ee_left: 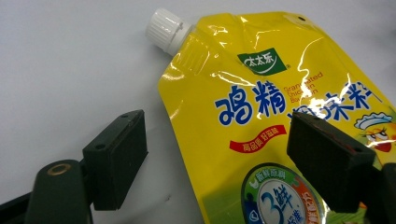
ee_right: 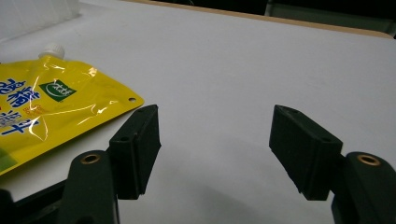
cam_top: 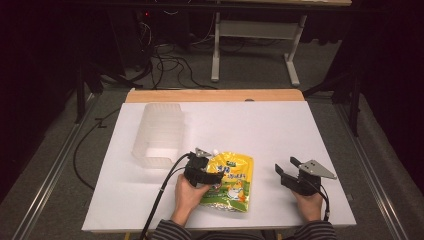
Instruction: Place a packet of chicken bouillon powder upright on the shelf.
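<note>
yellow spouted pouch | flat on my white table, lower centre of high view, white cap upper left | left gripper spread wide, straddling pouch edge, pads off it | right gripper spread, empty, lower right | ribbed clear bin upper left

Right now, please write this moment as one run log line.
left gripper: open, over flat yellow spouted pouch | right gripper: open, empty | clear ribbed plastic container: beyond pouch, apart
</note>
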A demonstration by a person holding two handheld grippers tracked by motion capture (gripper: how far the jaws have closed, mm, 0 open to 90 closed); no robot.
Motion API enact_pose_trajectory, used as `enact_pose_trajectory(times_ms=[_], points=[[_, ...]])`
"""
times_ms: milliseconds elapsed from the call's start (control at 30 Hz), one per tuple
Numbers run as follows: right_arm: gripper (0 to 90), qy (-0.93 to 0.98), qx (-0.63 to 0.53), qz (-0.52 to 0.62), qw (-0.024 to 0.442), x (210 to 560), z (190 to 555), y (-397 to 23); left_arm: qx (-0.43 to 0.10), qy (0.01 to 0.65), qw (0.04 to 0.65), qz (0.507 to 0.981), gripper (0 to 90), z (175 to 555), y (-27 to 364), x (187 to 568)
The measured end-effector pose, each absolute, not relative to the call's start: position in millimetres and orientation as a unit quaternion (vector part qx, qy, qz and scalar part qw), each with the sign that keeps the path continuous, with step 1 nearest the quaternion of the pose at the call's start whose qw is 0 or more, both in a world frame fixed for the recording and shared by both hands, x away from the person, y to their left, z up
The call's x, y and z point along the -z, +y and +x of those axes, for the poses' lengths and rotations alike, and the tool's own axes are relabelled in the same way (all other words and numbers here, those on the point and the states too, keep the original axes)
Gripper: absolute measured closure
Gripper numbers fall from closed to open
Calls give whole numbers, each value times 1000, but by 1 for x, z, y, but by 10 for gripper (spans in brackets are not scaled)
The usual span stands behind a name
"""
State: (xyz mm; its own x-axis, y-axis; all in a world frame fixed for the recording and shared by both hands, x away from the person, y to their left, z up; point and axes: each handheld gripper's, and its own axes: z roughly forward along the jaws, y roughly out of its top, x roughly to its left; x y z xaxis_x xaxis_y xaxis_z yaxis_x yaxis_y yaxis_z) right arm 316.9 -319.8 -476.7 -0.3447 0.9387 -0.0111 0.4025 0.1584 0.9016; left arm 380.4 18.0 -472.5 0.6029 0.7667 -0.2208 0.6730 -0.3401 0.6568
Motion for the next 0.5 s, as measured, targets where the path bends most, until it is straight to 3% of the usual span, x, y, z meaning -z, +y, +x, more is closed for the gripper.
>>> enact_pose_trajectory(times_ms=[133, 267, 333, 500], points=[[343, 697, -433, 480, 309, 477, 317, -320, -99, 422, 347, 832, 266, 375, 12, 472], [344, 700, -430, 481, 307, 477, 318, -319, -121, 394, 319, 853, 396, 369, 1, 469], [344, 701, -429, 481, 306, 477, 318, -319, -114, 389, 320, 856, 506, 368, -1, 468], [344, 700, -429, 482, 306, 477, 318, -318, -103, 382, 316, 863, 636, 369, -2, 466]])
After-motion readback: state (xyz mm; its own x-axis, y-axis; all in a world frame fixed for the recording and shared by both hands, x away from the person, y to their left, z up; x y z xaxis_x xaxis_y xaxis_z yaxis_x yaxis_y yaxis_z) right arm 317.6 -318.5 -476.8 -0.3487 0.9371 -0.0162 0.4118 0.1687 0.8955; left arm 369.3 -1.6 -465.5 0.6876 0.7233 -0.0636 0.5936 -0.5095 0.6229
